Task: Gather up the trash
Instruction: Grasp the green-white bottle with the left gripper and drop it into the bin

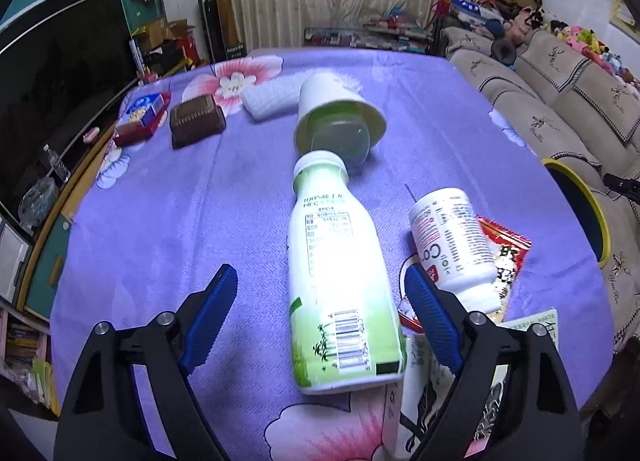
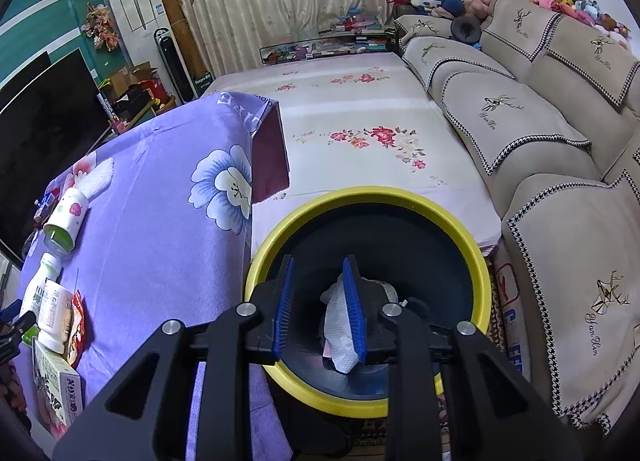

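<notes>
left wrist: two bottles (image 1: 344,281), maybe one cup (image 1: 340,117)

Table (image 1: 168,221): you see a purple floral cloth covering it.
On it: juice bottle (image 1: 340,281), paper cup (image 1: 340,109), pill bottle (image 1: 452,241), red wrapper (image 1: 510,249), brown tray (image 1: 196,121), folded white towel (image 1: 268,97).

L cam close over table (image 1: 160,221), R cam over bin (image 2: 280,237) — both see both.

We hold our left gripper (image 1: 320,325) angled down, jaws wide apart; our right gripper (image 2: 320,309) tilts down, jaws partly apart
</notes>
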`<state>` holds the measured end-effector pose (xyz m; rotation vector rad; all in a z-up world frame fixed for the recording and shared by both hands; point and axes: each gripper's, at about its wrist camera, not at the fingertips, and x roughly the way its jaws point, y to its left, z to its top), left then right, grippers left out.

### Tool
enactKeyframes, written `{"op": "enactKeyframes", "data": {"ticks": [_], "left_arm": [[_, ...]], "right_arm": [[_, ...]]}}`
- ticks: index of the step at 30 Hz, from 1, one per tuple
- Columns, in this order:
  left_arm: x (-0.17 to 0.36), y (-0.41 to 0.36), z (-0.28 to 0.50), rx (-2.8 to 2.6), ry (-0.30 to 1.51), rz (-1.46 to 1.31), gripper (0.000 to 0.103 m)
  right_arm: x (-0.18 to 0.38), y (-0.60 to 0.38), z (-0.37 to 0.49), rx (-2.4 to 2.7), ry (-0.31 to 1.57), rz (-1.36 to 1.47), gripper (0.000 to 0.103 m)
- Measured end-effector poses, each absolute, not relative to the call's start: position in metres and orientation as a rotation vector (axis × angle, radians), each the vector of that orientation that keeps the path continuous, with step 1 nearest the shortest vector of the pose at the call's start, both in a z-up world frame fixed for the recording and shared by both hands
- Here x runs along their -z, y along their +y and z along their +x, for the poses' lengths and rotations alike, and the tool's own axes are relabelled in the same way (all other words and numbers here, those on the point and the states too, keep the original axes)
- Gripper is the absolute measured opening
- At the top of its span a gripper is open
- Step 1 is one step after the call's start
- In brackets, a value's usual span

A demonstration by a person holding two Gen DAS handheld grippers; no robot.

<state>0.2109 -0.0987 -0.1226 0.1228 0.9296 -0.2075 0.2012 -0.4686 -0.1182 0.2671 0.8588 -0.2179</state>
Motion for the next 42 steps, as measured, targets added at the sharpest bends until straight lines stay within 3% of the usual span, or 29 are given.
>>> {"op": "enactKeyframes", "data": {"ticks": [6, 17, 28, 42], "left_arm": [[0.131, -0.102, 0.224, 0.192, 0.962, 0.13, 0.077], [0.142, -0.106, 0.239, 0.203, 1.022, 0.124, 0.052], [0.133, -0.104, 0.233, 0.2, 0.995, 0.132, 0.051], [0.038, -0.159, 0.181, 0.386, 0.785, 0.187, 0.051]], "right_arm": [[0.12, -0.47, 0.2, 0.203, 0.856, 0.269, 0.024], [0.126, -0.481, 0.193, 0.208, 0.854, 0.291, 0.024], [0.117, -0.482, 0.178, 0.202, 0.823, 0.287, 0.024], [0.097, -0.481, 0.127, 0.227, 0.751, 0.285, 0.024]]}}
